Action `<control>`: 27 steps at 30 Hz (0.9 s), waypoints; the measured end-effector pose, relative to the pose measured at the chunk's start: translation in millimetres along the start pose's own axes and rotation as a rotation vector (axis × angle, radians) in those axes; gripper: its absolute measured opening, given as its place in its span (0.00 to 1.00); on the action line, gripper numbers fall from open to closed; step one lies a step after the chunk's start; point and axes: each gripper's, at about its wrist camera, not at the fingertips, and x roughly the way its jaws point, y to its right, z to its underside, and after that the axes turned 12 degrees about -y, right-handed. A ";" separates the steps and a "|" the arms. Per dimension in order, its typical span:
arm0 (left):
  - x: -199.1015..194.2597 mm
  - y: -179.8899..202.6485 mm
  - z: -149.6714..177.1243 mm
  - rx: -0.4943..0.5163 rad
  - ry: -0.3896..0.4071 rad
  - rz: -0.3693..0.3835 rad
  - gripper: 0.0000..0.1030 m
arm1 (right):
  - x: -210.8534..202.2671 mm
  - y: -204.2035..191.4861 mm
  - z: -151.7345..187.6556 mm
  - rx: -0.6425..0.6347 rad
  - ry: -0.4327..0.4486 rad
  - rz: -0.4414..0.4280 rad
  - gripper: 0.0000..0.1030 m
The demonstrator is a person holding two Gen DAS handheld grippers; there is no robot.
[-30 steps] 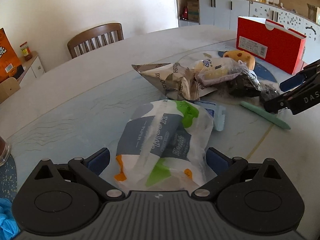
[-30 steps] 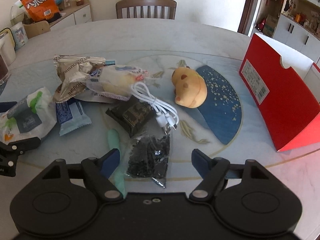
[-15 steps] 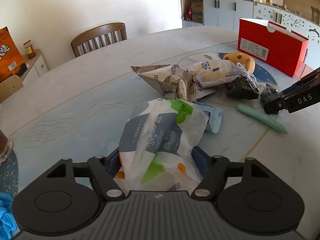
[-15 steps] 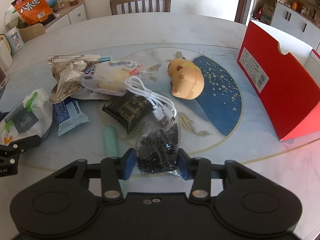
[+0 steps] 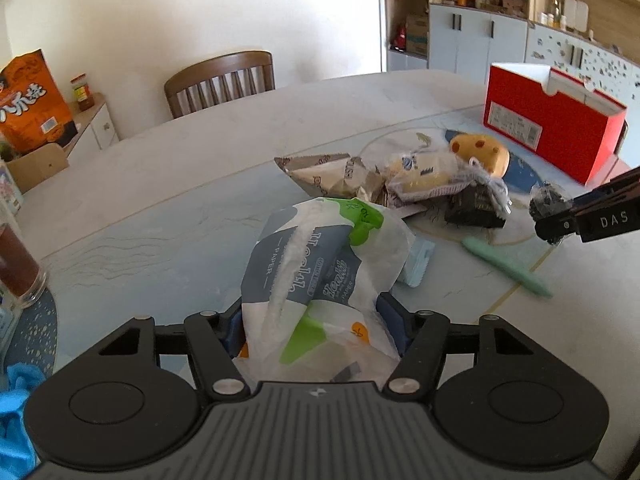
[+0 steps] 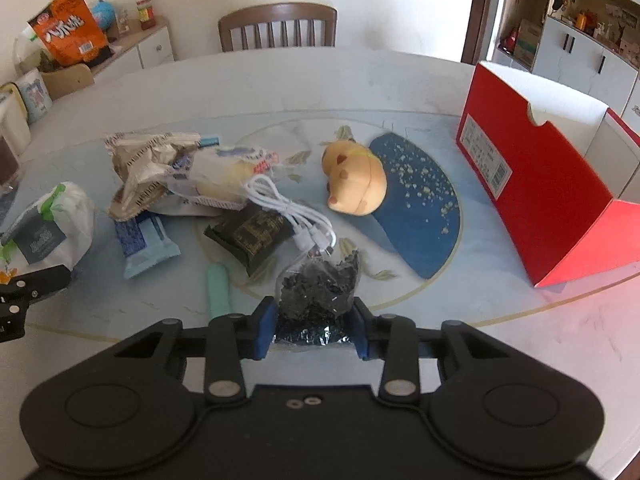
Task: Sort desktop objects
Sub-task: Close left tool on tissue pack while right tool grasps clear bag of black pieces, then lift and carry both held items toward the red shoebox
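Note:
My left gripper (image 5: 312, 320) is shut on a white, grey and green tissue pack (image 5: 320, 264) and holds it above the table; the pack also shows in the right wrist view (image 6: 44, 228). My right gripper (image 6: 312, 328) is shut on a clear bag of black bits (image 6: 320, 292), lifted off the table; this bag shows in the left wrist view (image 5: 546, 200). On the table lie a yellow plush toy (image 6: 356, 184), a white cable (image 6: 292, 212), a black packet (image 6: 252, 232), a blue packet (image 6: 144, 244), a green pen (image 6: 218, 288) and snack bags (image 6: 152, 168).
An open red box (image 6: 536, 184) stands at the right. A dark blue mat (image 6: 420, 216) lies under the plush toy. A glass of dark drink (image 5: 16, 264) stands at the left. A wooden chair (image 6: 278, 28) is at the table's far side.
Both grippers closed from open: the left on the tissue pack, the right on the bag of black bits. Both then lifted their loads off the table.

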 end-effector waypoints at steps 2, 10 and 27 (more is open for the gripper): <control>-7.2 4.2 -1.1 -0.017 0.002 -0.010 0.63 | -5.8 1.6 0.6 -0.022 0.010 -0.004 0.37; -31.5 40.5 -14.5 -0.073 -0.005 -0.048 0.63 | -25.2 24.1 4.3 -0.133 0.031 -0.040 0.37; -35.4 161.2 -80.2 -0.098 0.028 -0.034 0.63 | -68.6 128.1 -11.7 -0.212 0.104 -0.110 0.24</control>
